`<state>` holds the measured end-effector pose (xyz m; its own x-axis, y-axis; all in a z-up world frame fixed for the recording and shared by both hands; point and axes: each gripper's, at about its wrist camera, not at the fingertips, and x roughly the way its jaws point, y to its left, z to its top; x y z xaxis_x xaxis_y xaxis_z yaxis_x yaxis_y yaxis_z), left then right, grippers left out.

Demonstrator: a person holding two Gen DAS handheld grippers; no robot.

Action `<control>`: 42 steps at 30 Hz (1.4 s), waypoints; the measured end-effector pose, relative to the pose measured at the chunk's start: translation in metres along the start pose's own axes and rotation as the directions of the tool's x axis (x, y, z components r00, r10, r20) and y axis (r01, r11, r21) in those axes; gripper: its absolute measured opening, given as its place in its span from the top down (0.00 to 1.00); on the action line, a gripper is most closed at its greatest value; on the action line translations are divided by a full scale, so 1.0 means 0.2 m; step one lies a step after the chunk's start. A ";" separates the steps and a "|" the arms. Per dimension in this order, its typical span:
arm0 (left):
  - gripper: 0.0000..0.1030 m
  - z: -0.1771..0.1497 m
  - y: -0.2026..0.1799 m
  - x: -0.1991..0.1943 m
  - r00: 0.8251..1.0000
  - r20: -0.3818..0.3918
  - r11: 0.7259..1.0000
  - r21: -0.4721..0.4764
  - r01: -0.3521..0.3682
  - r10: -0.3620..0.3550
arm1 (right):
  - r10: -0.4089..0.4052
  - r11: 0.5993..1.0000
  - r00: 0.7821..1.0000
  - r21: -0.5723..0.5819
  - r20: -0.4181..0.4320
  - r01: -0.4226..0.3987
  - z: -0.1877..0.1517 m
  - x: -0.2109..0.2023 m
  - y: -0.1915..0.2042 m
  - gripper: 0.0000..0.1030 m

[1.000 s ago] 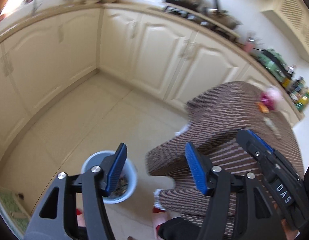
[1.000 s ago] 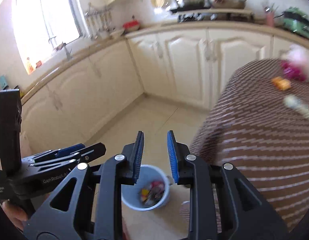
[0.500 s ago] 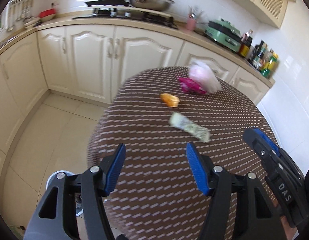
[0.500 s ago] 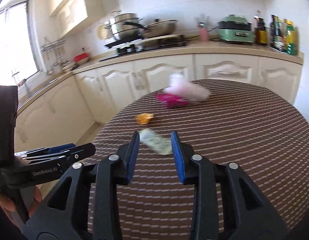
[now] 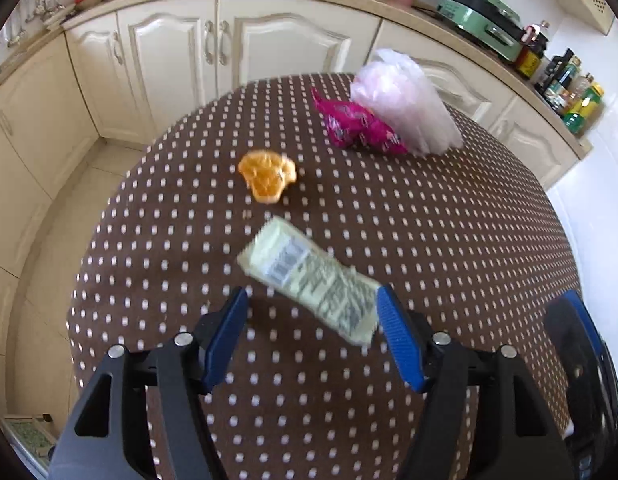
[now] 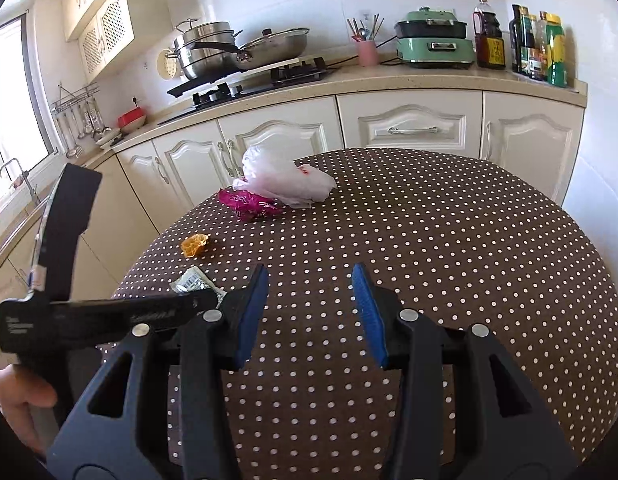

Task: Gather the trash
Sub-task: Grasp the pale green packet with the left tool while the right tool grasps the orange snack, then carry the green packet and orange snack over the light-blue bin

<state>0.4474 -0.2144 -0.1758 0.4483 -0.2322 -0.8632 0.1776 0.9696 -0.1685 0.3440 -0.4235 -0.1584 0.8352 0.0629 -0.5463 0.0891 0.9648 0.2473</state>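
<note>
On the brown dotted tablecloth (image 5: 449, 240) lie a pale green wrapper (image 5: 309, 280), an orange peel (image 5: 267, 176), a magenta wrapper (image 5: 357, 126) and a white plastic bag (image 5: 405, 104). My left gripper (image 5: 311, 302) hovers over the green wrapper. Its jaws are opening, and the wrapper's near end lies between the fingertips without being pinched. My right gripper (image 6: 310, 272) stands open over bare cloth (image 6: 449, 240), with nothing between its fingers. In the right wrist view the peel (image 6: 194, 244), magenta wrapper (image 6: 249, 205) and bag (image 6: 285, 182) lie ahead to the left. The green wrapper (image 6: 193, 280) is partly hidden behind the left gripper's body.
Cream cabinets (image 6: 409, 128) run behind the table under a counter with a stove and pots (image 6: 237, 52), a green appliance (image 6: 431, 38) and bottles (image 6: 537, 46). Tiled floor (image 5: 49, 240) lies off the table's left edge. A hand (image 6: 21, 392) holds the left gripper's handle.
Both views swung from the floor bin up over the table. The right jaws spread much wider and the left ones slightly. The left gripper has closed in on the green wrapper.
</note>
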 end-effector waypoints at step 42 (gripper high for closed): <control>0.92 0.06 0.91 -0.23 0.974 0.222 0.994 -0.086 0.064 -0.044 | -0.055 0.966 0.960 -0.256 -0.275 -0.018 0.09 0.83 0.80 0.64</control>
<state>0.4707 -0.0289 -0.1613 0.6237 -0.2857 -0.7276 0.1297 0.9557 -0.2641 0.5065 -0.2640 -0.1950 0.6476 0.0777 -0.7580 -0.0681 0.9967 0.0439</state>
